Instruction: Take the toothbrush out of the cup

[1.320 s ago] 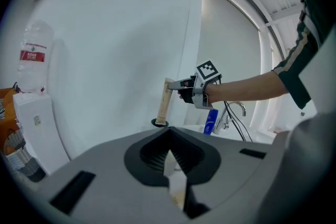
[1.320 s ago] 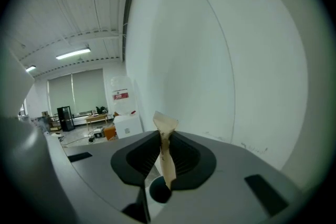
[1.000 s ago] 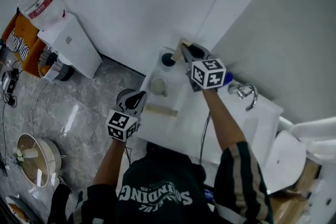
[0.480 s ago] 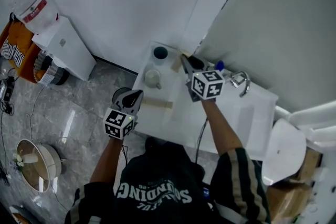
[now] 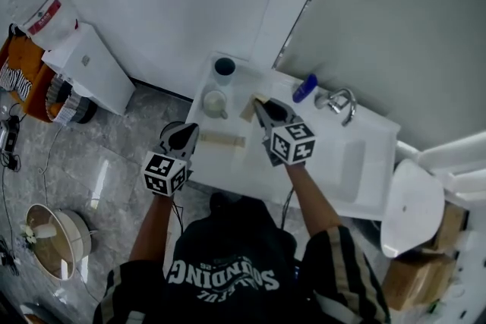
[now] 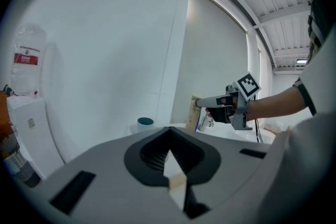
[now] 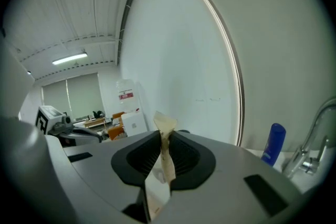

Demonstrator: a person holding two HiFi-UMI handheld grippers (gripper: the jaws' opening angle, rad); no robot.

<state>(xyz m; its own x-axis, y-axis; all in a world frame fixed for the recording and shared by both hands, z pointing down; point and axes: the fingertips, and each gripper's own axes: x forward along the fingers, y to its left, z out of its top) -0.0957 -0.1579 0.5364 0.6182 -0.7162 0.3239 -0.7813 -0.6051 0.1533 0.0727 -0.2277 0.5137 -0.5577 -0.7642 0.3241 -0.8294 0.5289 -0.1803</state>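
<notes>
The right gripper (image 5: 262, 108) is closed tight on the toothbrush (image 5: 251, 105). It is a flat, tan thing, pinched between the two jaws, and its top end sticks up past the tips. The toothbrush is out of the cup and sits over the white counter (image 5: 243, 167). From the toothbrush, the dark cup (image 5: 224, 67) is at 11 o'clock, a little way off. A pale cup (image 5: 215, 103) is at 9 o'clock. A tan strip (image 5: 222, 139) lies flat on the counter at 7 o'clock. A blue bottle (image 5: 305, 87) stands at 2 o'clock, next to the tap (image 5: 342, 104). The left gripper (image 5: 182, 131) is at the counter's left edge. Its tips are together and hold nothing.
</notes>
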